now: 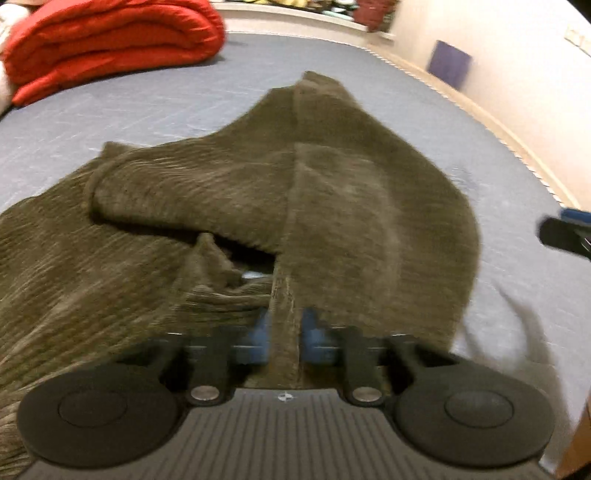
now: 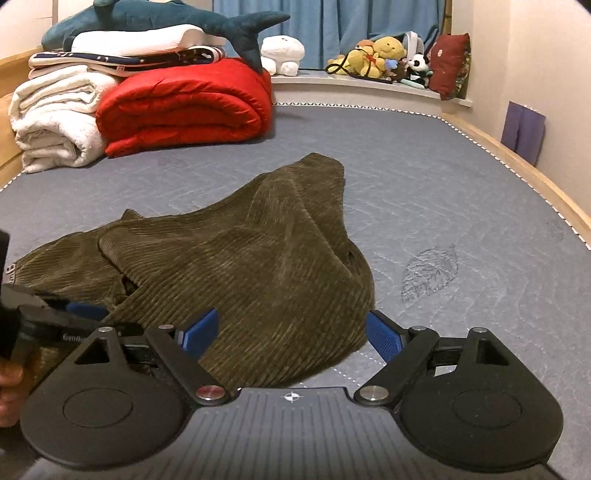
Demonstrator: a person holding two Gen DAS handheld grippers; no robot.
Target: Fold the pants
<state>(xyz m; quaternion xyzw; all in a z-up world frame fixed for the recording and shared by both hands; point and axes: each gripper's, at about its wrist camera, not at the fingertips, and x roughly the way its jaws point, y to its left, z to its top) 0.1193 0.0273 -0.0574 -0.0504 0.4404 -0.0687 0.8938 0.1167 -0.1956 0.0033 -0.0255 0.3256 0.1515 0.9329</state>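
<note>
Olive-brown corduroy pants (image 2: 240, 266) lie crumpled on the grey-blue mattress (image 2: 443, 177); they also fill the left wrist view (image 1: 221, 192). My left gripper (image 1: 286, 332) is shut on a raised fold of the pants, the cloth pinched between its blue pads. It shows at the left edge of the right wrist view (image 2: 66, 314). My right gripper (image 2: 291, 332) is open, its blue pads (image 2: 384, 332) on either side of the pants' near edge, just above the mattress. It shows at the right edge of the left wrist view (image 1: 565, 232).
A rolled red quilt (image 2: 184, 103) and white folded blankets (image 2: 55, 114) sit at the far left of the mattress, with a plush shark (image 2: 166, 18) on top. Stuffed toys (image 2: 380, 55) line the window ledge. The wooden bed edge (image 2: 517, 166) and wall run along the right.
</note>
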